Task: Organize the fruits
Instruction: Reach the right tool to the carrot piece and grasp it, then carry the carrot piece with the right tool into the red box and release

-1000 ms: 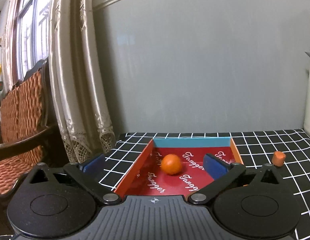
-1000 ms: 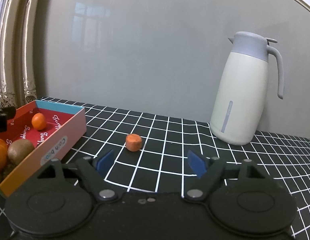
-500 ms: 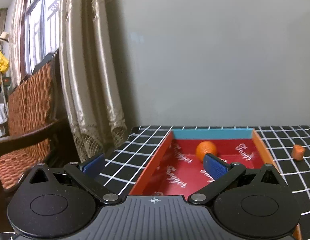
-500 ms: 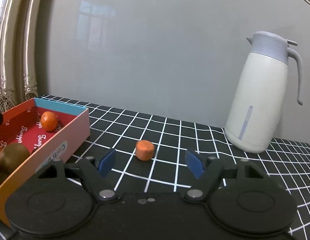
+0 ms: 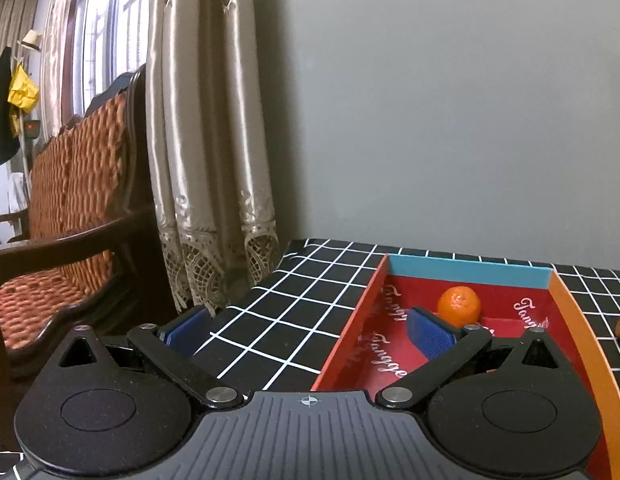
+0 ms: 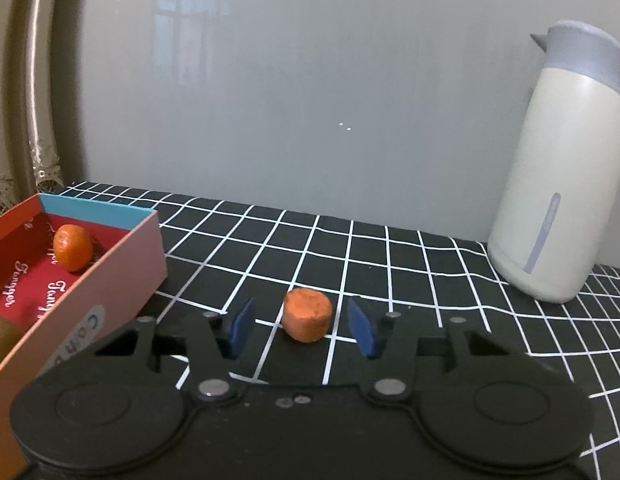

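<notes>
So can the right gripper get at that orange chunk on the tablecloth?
Probably yes: the right gripper is open, the orange chunk sits centred just ahead, with nothing between them.

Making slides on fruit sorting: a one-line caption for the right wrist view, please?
Open right gripper lines up on the orange chunk beside the red box.

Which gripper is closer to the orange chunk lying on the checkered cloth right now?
Right. The right gripper has the orange chunk between its open fingers; the left gripper is beside the box.
</notes>
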The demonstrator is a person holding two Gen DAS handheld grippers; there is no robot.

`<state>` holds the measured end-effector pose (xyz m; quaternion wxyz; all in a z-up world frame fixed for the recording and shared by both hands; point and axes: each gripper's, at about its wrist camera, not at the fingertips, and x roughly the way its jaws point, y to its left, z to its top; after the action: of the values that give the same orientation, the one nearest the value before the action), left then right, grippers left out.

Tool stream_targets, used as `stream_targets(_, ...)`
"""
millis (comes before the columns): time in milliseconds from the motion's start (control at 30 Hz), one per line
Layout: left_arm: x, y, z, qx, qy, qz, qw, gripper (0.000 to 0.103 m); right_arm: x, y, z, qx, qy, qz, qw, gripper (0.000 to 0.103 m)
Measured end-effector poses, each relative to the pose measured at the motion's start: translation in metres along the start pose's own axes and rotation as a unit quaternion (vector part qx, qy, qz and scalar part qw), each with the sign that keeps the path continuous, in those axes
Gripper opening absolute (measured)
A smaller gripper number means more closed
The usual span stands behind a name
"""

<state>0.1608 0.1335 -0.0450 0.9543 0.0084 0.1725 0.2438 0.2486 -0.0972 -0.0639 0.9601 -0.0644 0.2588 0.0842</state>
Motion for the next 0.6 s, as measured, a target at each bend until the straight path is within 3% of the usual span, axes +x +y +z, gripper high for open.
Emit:
stream_targets(300,-0.003,0.000,0.000,0.009,-0.001,-0.010,0.9999,0.103,0.021,-0.005,0.004,0.016,0.023,-0.006,1.000,0.039)
stream_targets(367,-0.003,0.000,-0.001,0.013,0.000,-0.012,0.9998,0.103,0.023,-0.007,0.004,0.023,0.028,0.002,0.999,0.029)
stream_targets(600,-0.007,0.005,0.003,0.009,-0.003,-0.013,0.9999,0.103,0.018,-0.009,0.001,0.022,0.028,0.003,0.999,0.028)
